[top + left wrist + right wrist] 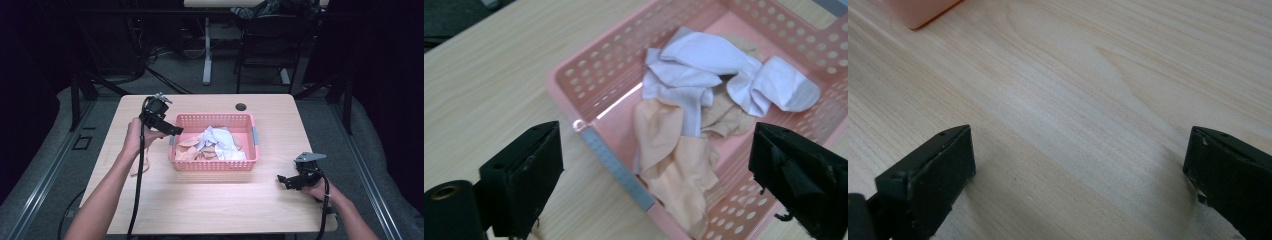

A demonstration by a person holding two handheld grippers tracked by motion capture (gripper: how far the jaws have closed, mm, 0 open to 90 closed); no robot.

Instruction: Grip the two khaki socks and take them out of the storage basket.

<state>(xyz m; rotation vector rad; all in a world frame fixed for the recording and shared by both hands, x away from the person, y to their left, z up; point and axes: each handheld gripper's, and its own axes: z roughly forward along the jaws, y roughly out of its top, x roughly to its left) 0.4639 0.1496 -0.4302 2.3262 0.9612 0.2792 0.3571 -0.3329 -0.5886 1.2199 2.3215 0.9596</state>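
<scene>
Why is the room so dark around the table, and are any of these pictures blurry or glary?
High view: light falls on the pale wooden table and the pink perforated plastic basket; the surroundings sink into shadow. Left gripper view: a glare streak on the basket's inner wall, white and peach socks fairly sharp, black jaws soft. Right gripper view: a pale sheen on the wood, jaws blurred.
</scene>
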